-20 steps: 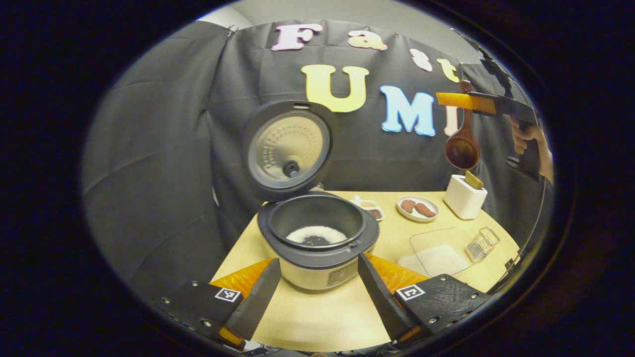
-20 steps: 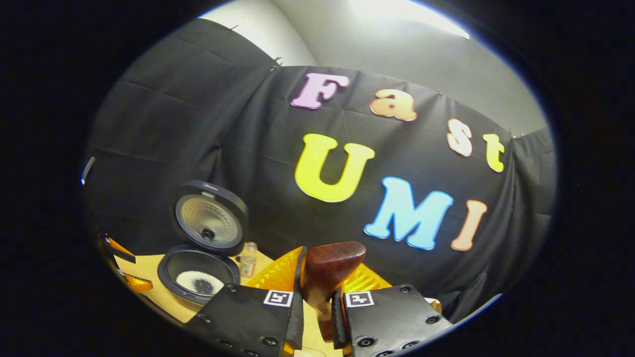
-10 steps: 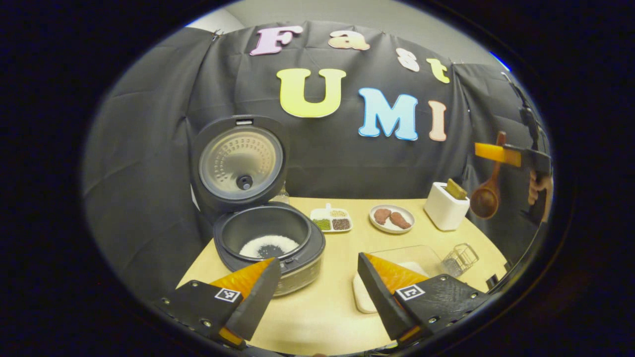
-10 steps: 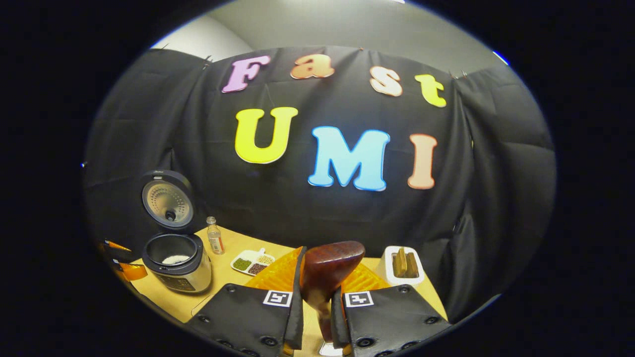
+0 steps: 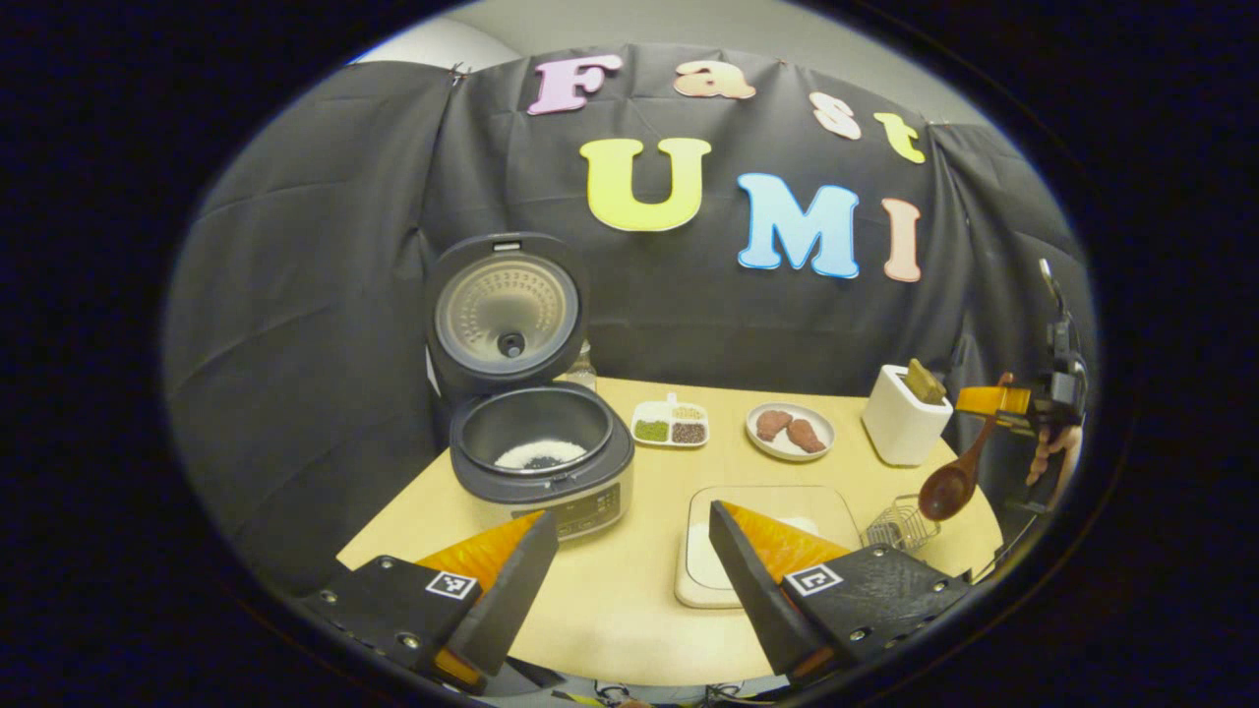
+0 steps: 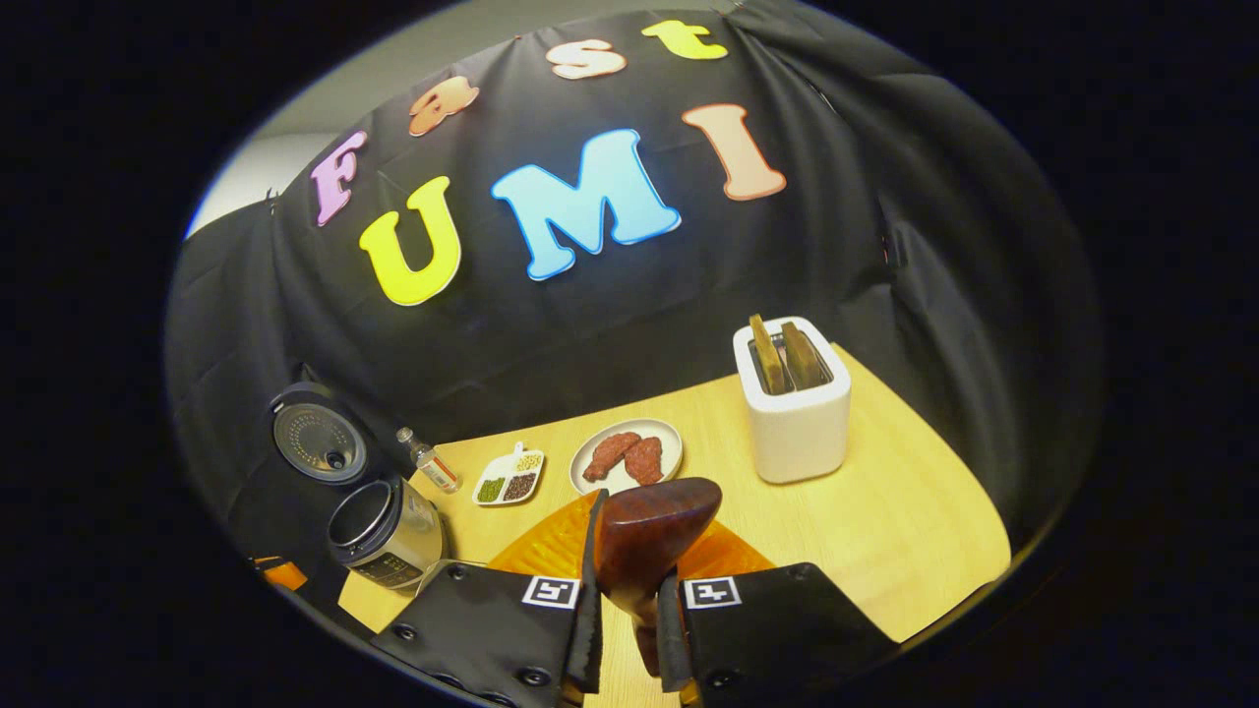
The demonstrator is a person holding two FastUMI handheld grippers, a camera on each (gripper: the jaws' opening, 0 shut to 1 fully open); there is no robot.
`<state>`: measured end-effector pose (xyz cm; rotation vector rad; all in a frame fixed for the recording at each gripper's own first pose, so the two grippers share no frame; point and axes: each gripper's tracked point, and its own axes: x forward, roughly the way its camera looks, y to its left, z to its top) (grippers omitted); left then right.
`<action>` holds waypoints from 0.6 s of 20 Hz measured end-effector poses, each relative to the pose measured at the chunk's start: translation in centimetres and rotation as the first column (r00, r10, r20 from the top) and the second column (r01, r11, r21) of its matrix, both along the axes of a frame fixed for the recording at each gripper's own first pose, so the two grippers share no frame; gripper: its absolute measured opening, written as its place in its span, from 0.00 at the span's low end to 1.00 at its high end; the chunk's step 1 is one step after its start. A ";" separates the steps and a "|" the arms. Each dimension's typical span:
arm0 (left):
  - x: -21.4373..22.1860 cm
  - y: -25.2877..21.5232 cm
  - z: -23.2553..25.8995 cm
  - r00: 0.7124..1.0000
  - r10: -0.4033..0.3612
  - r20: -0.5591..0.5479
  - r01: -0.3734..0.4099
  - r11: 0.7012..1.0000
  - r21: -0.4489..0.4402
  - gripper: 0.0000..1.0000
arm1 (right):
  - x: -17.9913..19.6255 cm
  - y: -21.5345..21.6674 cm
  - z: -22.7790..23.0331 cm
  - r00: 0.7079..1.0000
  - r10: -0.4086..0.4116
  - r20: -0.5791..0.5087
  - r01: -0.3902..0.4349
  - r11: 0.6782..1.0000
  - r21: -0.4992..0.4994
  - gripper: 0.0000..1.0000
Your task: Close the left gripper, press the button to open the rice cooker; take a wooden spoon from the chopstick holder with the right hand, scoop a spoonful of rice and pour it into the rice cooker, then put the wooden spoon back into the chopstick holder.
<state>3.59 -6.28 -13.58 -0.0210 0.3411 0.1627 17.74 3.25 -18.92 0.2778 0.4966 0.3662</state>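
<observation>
The rice cooker [image 5: 541, 467] stands open at the table's left, lid [image 5: 507, 315] upright, with white rice and dark grains in its pot. My left gripper [image 5: 629, 521] is open in front of it, nothing between its fingers. At the far right my right gripper [image 5: 993, 401] is shut on the wooden spoon [image 5: 949, 487], whose bowl hangs down just above the wire chopstick holder [image 5: 900, 531]. In the right gripper view the spoon [image 6: 649, 531] sits clamped in my right gripper [image 6: 629, 575], and the cooker [image 6: 384, 531] is far left. A shallow rice tray [image 5: 777, 501] lies partly behind my left gripper's right finger.
A white toaster [image 6: 792, 398] stands at the back right of the wooden table [image 6: 905, 531]. A plate of brown meat pieces [image 6: 629, 454], a small divided dish of beans [image 6: 509, 479] and a little bottle [image 6: 428, 459] line the back. A hand [image 5: 1052, 452] holds the right gripper.
The left gripper drew back from the cooker, still open. The right gripper carried the spoon down from high near the wall to just above the wire holder, tipping to look down at the table.
</observation>
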 end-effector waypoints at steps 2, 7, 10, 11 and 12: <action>-1.1 -0.3 0.4 0.999 0.032 0.006 -0.032 0.999 0.025 0.97 | 0.7 -0.4 -2.4 1.000 -0.004 -0.029 0.003 1.000 -0.016 0.25; -3.5 -0.1 1.0 0.998 0.069 0.008 -0.070 0.994 0.082 0.97 | 2.6 0.3 -7.6 0.996 -0.011 -0.089 0.008 0.999 -0.038 0.25; -4.6 0.0 0.4 0.995 0.102 -0.007 -0.101 0.993 0.062 0.99 | 2.5 0.6 -9.1 0.994 0.007 -0.111 -0.013 0.998 -0.055 0.25; -4.8 0.1 0.1 0.994 0.113 -0.012 -0.112 0.992 0.051 0.99 | 3.0 0.9 -9.5 0.995 0.001 -0.104 -0.007 0.998 -0.059 0.22; -4.9 0.2 -0.1 0.992 0.122 -0.019 -0.121 0.992 0.039 0.97 | 2.6 0.6 -9.4 0.994 0.004 -0.107 -0.009 0.999 -0.050 0.26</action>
